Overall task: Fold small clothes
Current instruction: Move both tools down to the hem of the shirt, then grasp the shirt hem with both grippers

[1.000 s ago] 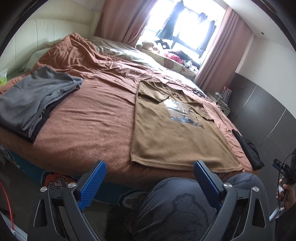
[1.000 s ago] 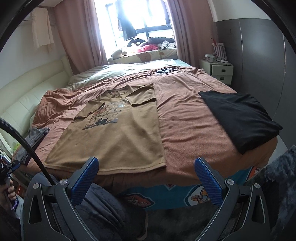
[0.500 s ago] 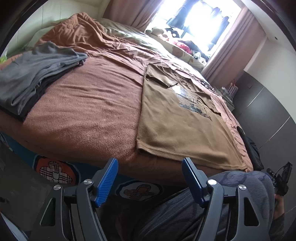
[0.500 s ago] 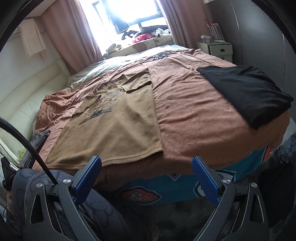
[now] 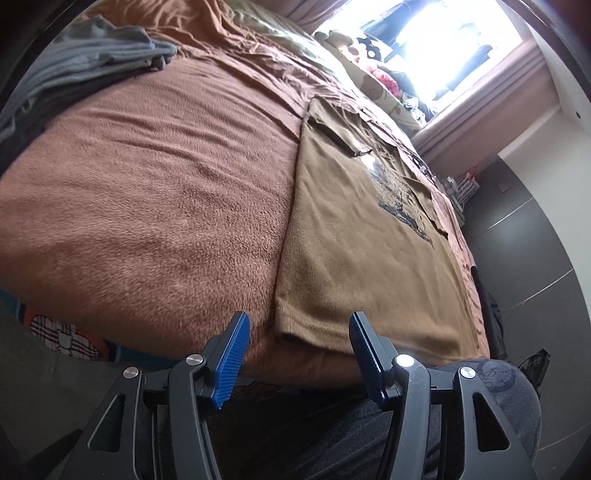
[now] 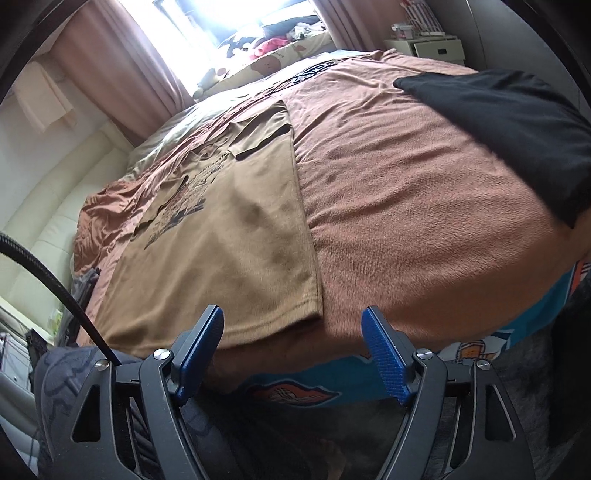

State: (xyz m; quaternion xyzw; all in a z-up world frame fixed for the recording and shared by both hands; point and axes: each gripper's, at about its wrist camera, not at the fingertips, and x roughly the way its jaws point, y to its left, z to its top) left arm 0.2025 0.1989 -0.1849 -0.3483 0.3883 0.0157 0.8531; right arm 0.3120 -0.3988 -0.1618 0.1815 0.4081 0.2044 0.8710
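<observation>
The tan T-shirt [image 5: 354,236] lies flat mid-frame on the brown blanket [image 5: 166,192], sleeves folded in. The left gripper [image 5: 297,347] and right gripper [image 6: 291,343], both spread wide and empty, frame its hem corners; pinching them likely comes next. Bright window [image 6: 229,22] at top.
</observation>
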